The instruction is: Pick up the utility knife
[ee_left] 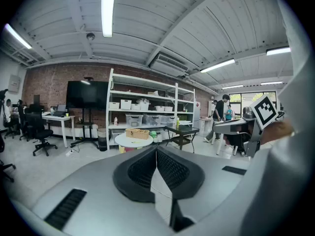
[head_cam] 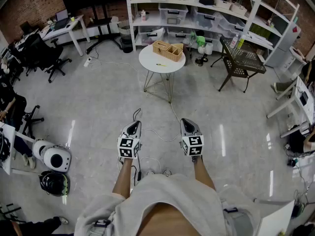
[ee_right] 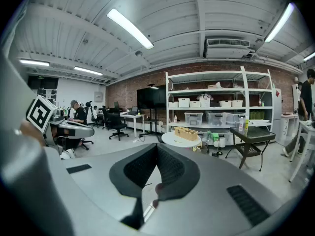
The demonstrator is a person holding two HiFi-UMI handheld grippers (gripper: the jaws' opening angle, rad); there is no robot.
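A small yellow utility knife (head_cam: 161,64) lies on the round white table (head_cam: 153,58), beside a wooden organiser (head_cam: 169,49). The table stands far ahead of both grippers, across the open floor. In the head view my left gripper (head_cam: 134,126) and right gripper (head_cam: 187,124) are held side by side at waist height and point toward the table. The pads of the left gripper (ee_left: 156,150) meet with nothing between them. The right gripper (ee_right: 157,146) is likewise shut and empty. Each gripper view shows the table (ee_left: 133,140) (ee_right: 180,139) small in the distance.
White shelving (head_cam: 197,9) with bins stands behind the table. A black mesh chair (head_cam: 241,60) is to its right. A cable (head_cam: 152,137) trails over the floor ahead. Helmets and white gear (head_cam: 53,157) lie at the left, with desks and office chairs (head_cam: 47,55) beyond.
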